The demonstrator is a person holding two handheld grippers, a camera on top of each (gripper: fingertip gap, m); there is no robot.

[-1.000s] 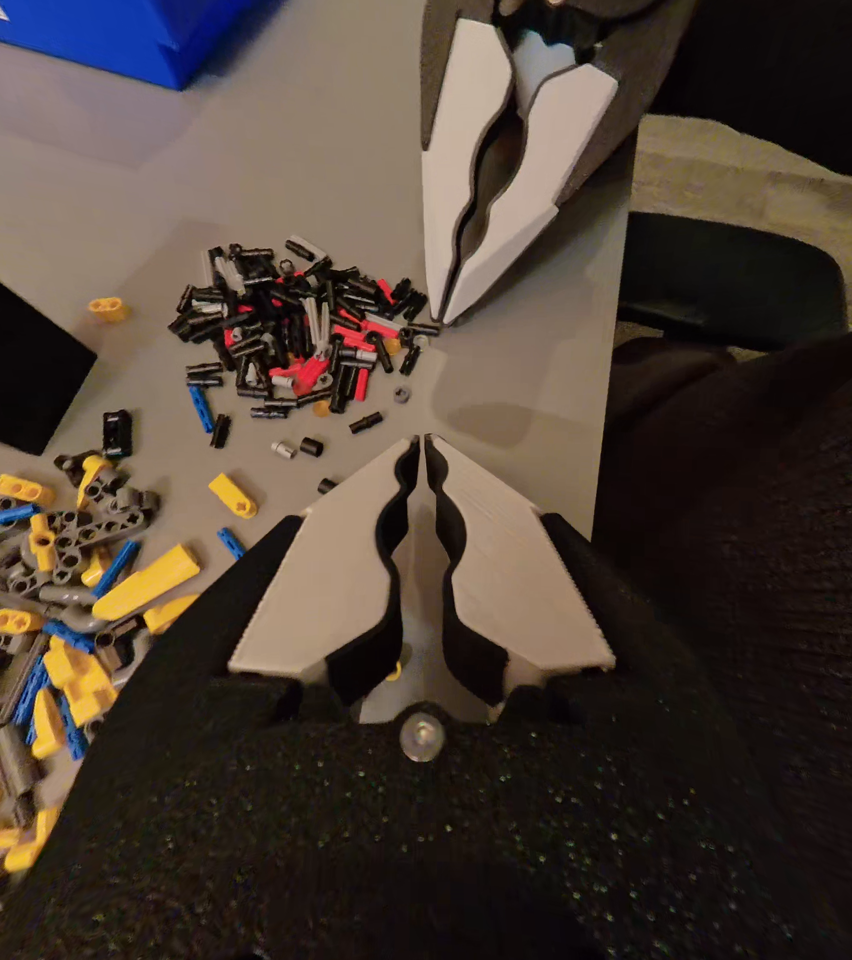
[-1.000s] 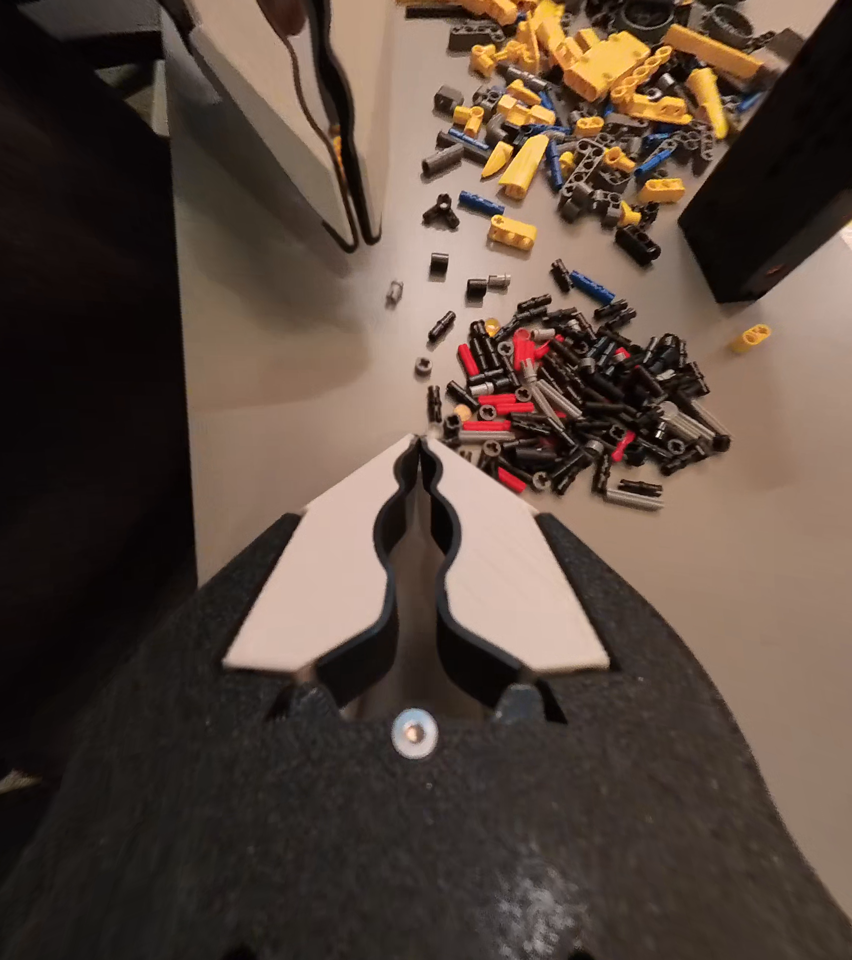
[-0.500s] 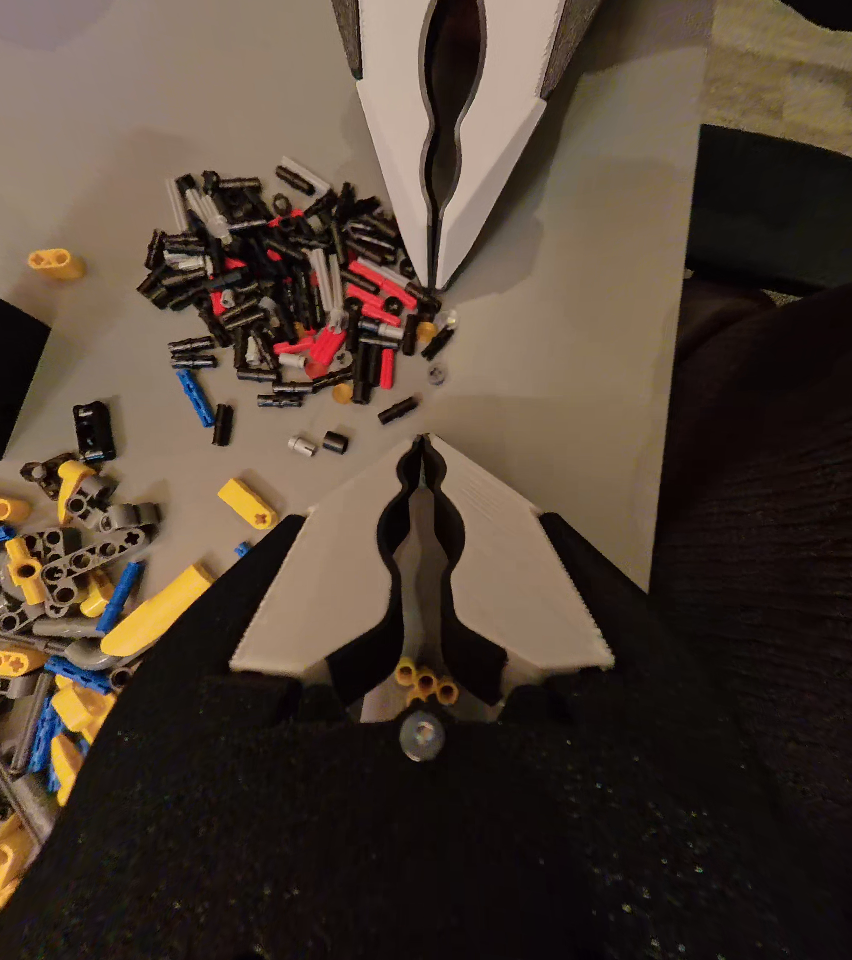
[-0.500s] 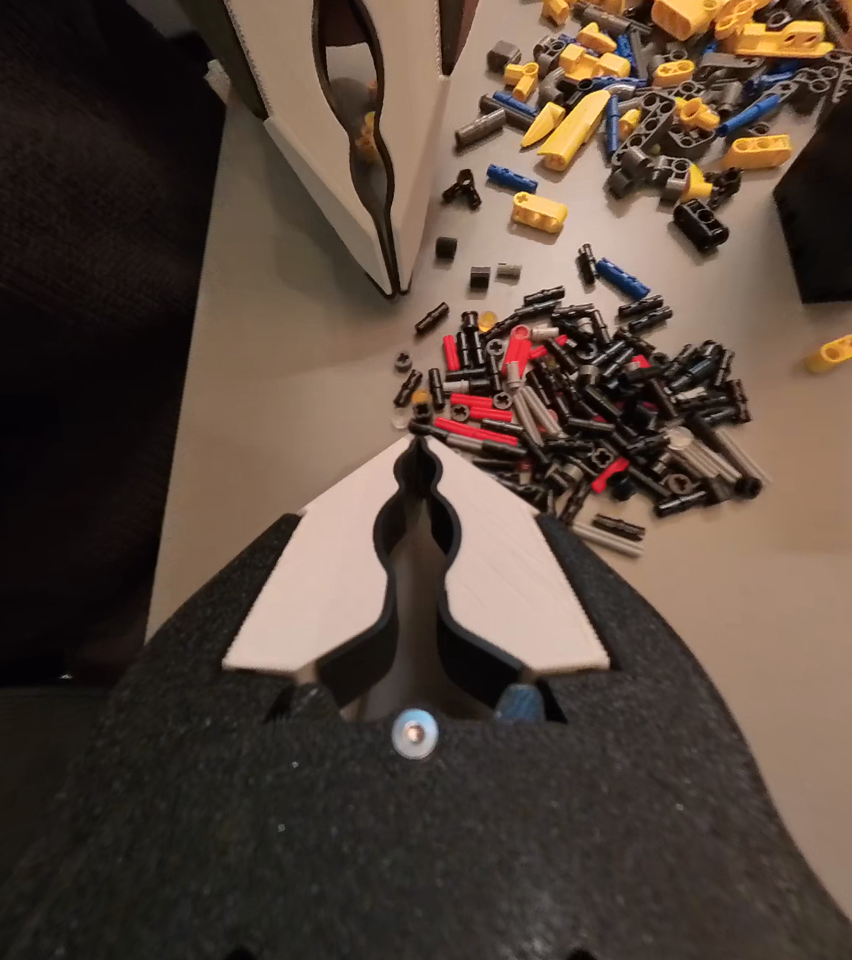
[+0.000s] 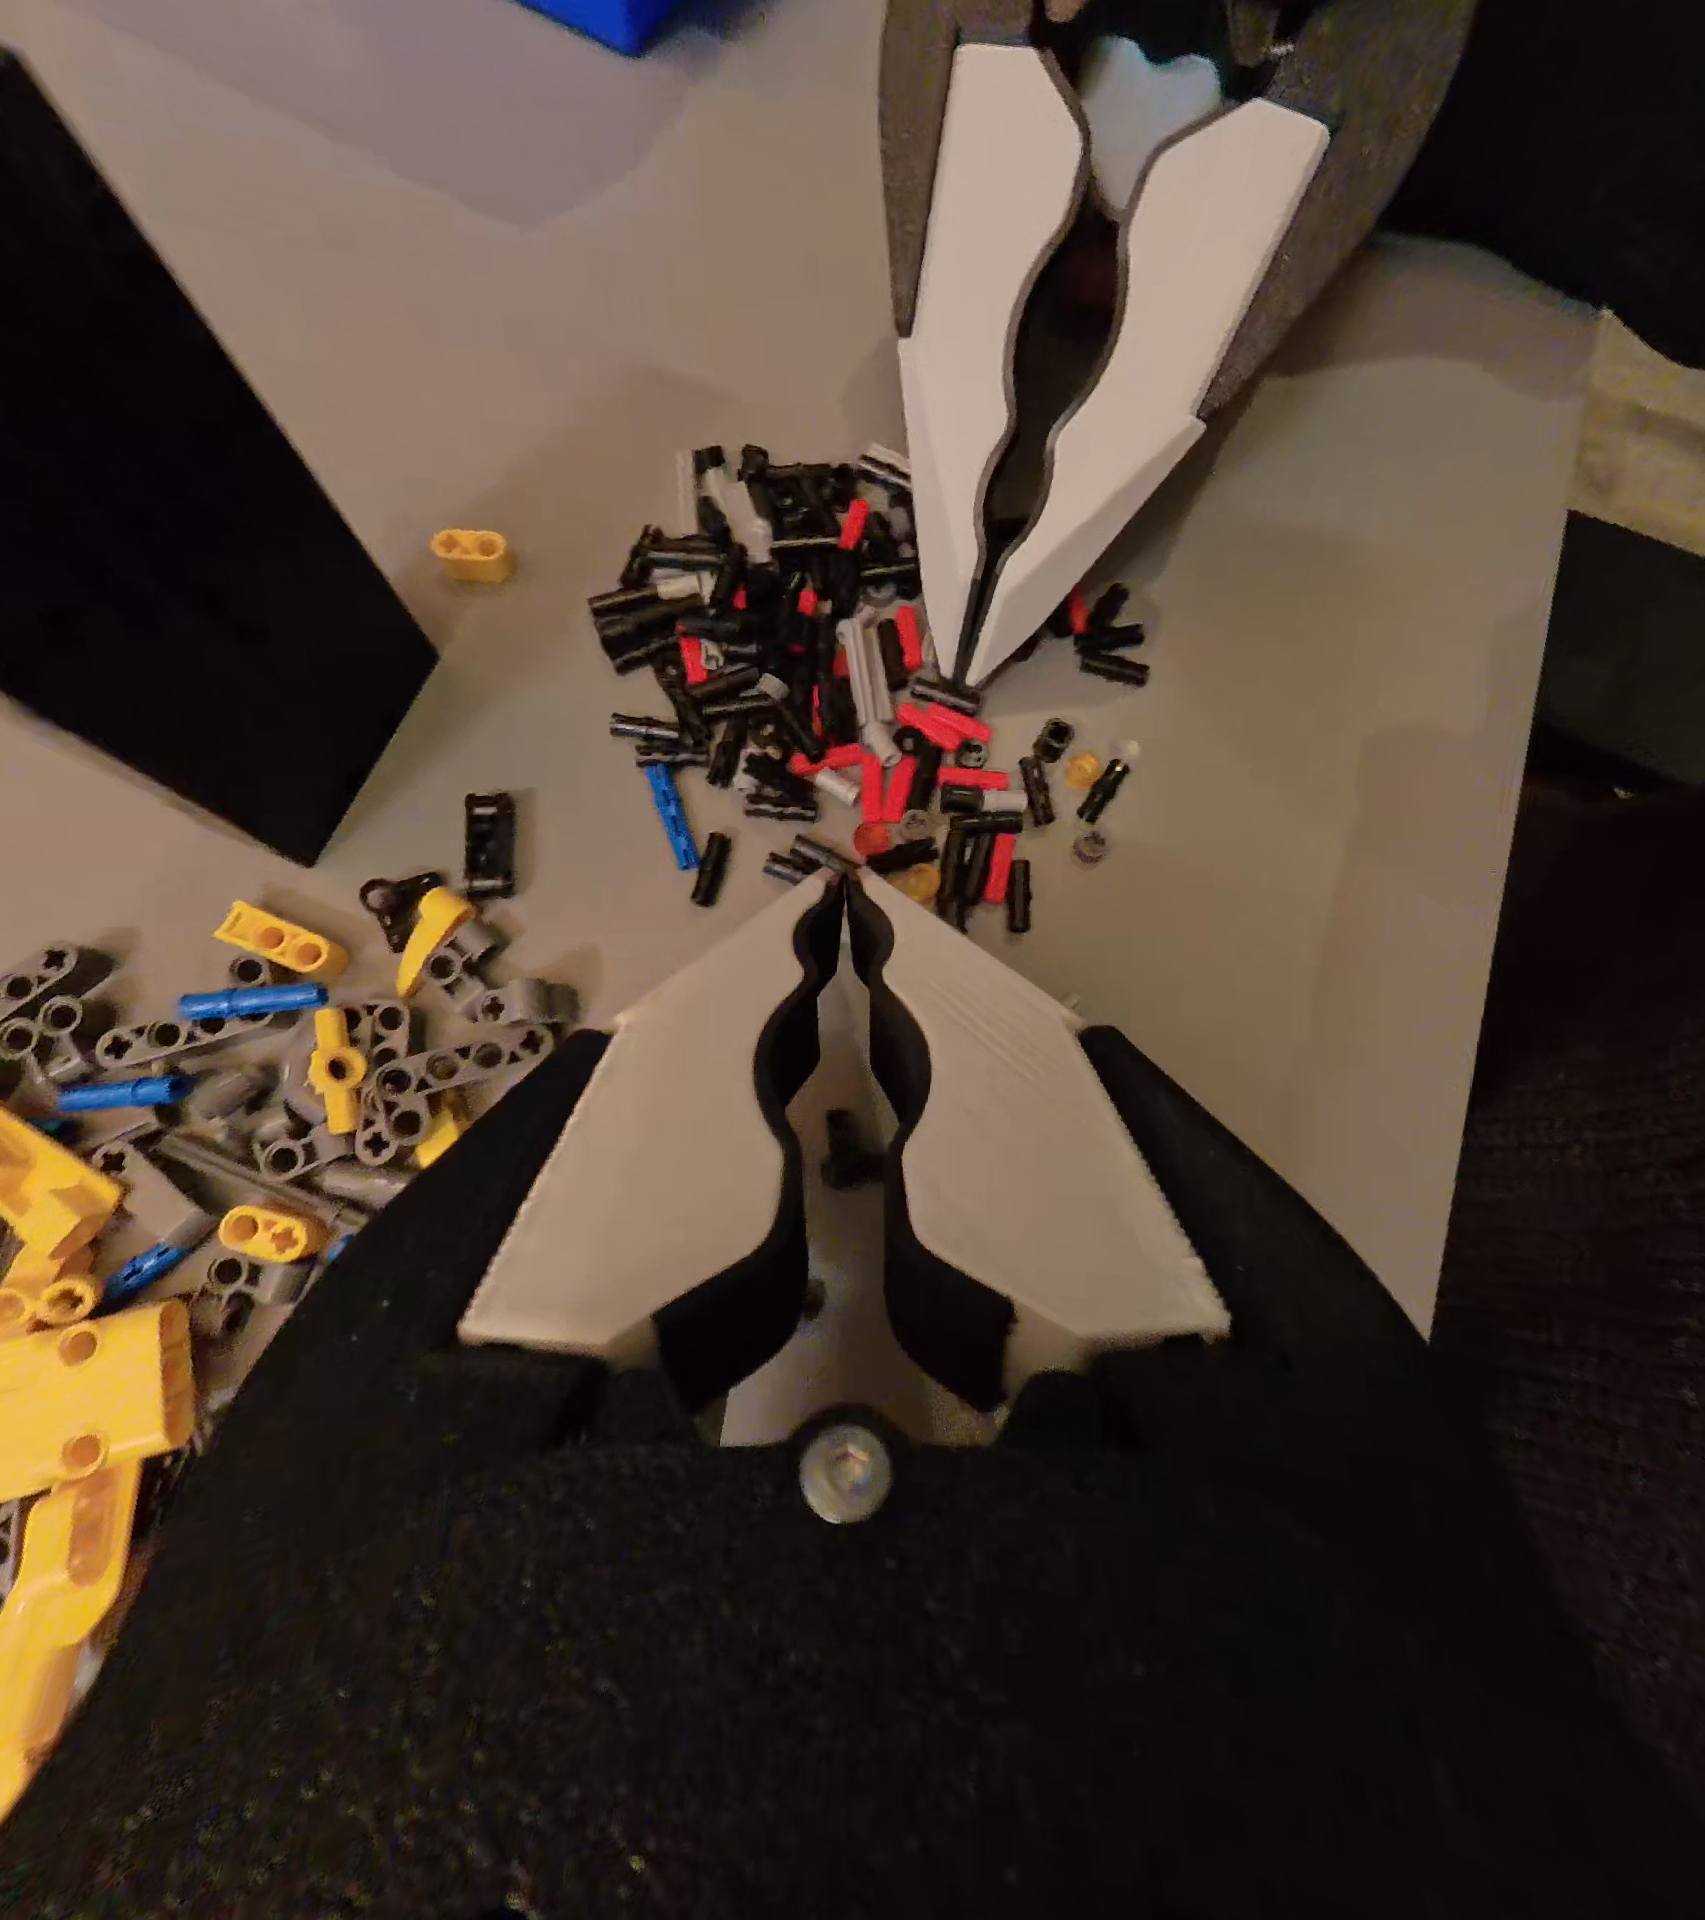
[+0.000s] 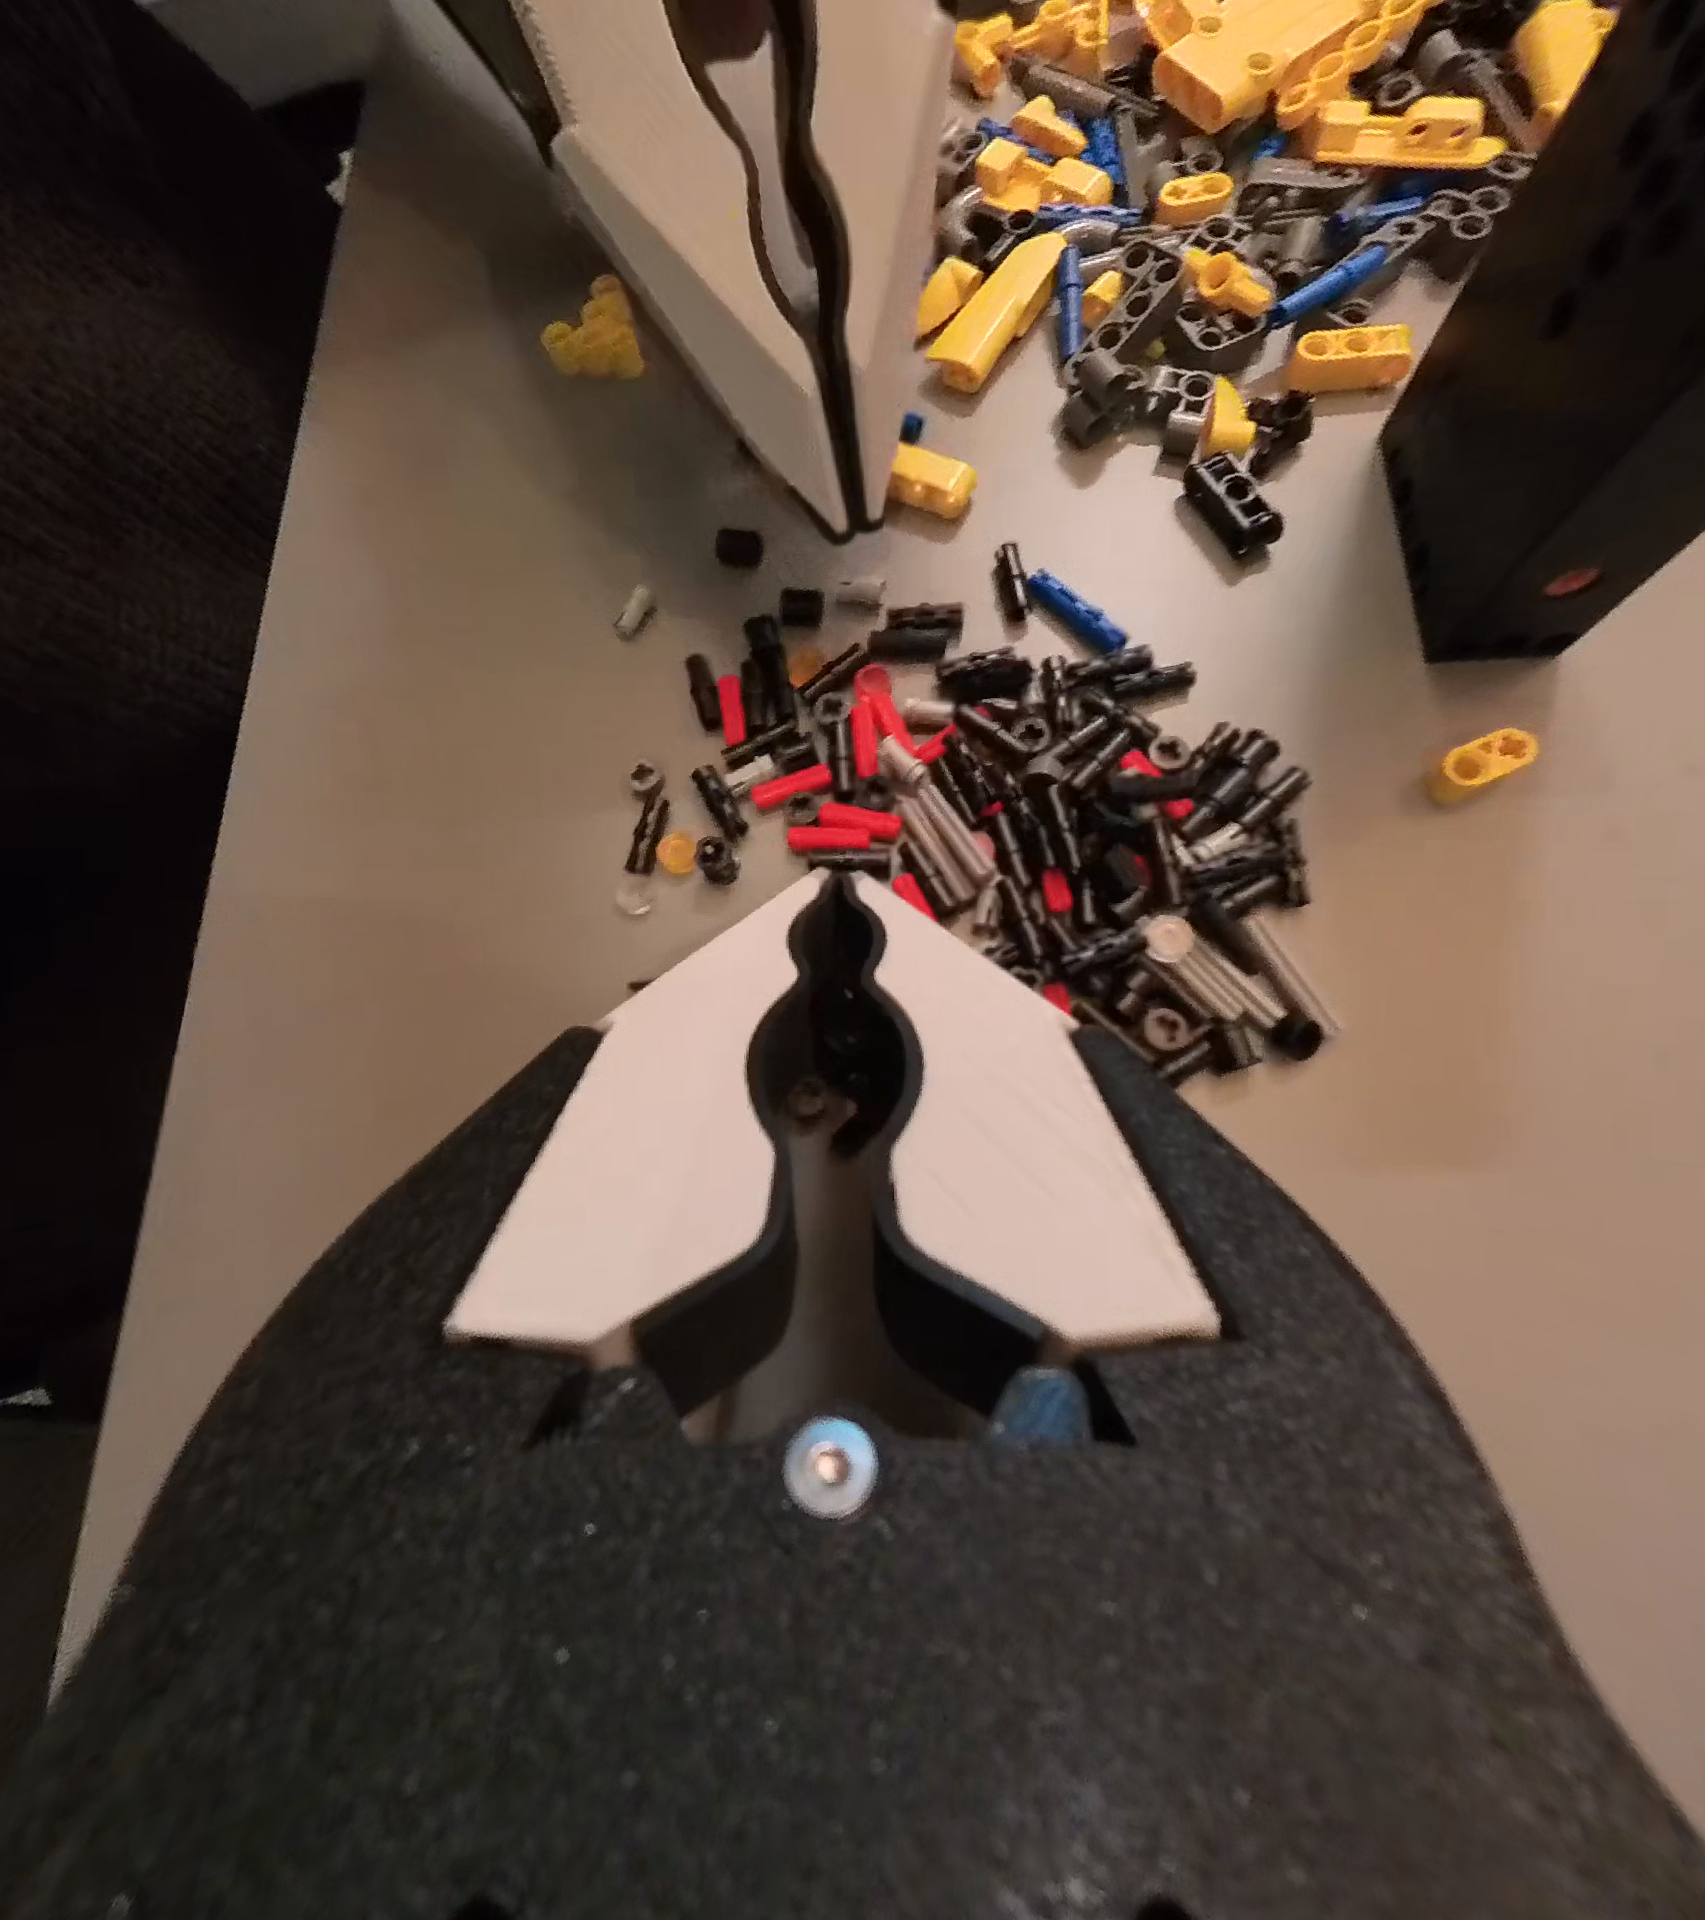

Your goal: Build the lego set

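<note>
A pile of small black, red and grey pins [image 5: 806, 686] lies on the grey table [image 5: 412, 260]; it also shows in the right wrist view [image 6: 1066, 831]. My left gripper [image 5: 843, 881] is shut with its tips at the pile's near edge, and nothing shows between them; it also shows in the right wrist view [image 6: 853, 525]. My right gripper [image 6: 837, 881] is shut with its tips down among the pins on the pile's far side, as the left wrist view [image 5: 962, 681] shows. I cannot tell whether it pinches a pin.
A black box [image 5: 100, 468] stands left of the pile. A heap of yellow, grey and blue pieces [image 5: 100, 1143] lies beside my left gripper. A lone yellow piece [image 5: 472, 553] and a blue pin [image 5: 671, 816] lie apart. The table edge [image 5: 1513, 831] runs close on the right, with dark knit clothing [image 5: 1658, 1299] beyond. Some 7 cm of space lies between my two pairs of fingers. Both grippers' tips are roughly 11 cm from the lone yellow piece [image 5: 472, 553].
Both grippers have closed in on the pin pile from opposite sides, staying shut. The right gripper's tips have gone down into the pins; the left's tips reached the pile's near edge.
</note>
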